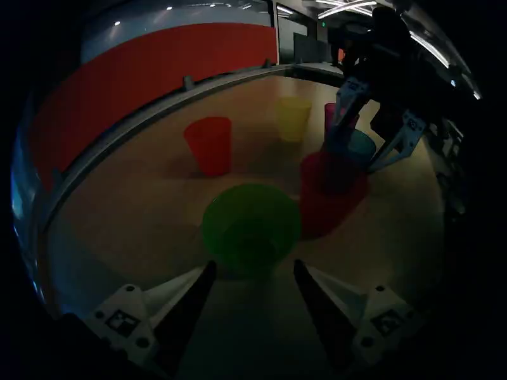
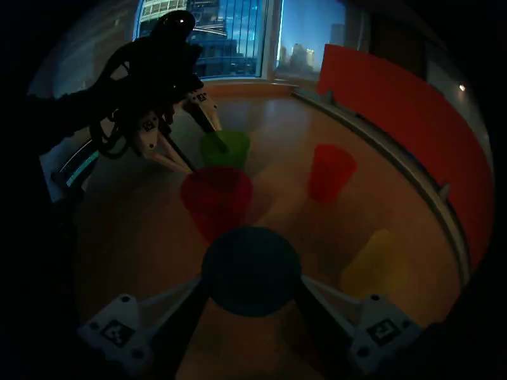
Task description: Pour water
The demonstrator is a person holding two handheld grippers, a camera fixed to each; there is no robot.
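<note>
A green cup (image 1: 251, 225) stands on the wooden table just ahead of my left gripper (image 1: 254, 266). That gripper's fingers are spread, with the cup's base between the tips and a small gap on each side. In the right gripper view the same left gripper (image 2: 204, 154) reaches to the green cup (image 2: 227, 147). A teal cup (image 2: 251, 271) sits between the fingers of my right gripper (image 2: 251, 280), which press on its sides. In the left gripper view the right gripper (image 1: 353, 155) flanks the teal cup (image 1: 356, 144), behind a dark red cup (image 1: 329, 193).
An orange-red cup (image 1: 210, 144), a yellow cup (image 1: 293, 118) and a pink cup (image 1: 330, 114) stand farther back. A red wall panel (image 1: 158, 69) and a rail border the table's far edge. A person's dark arm (image 2: 127, 82) holds the left gripper.
</note>
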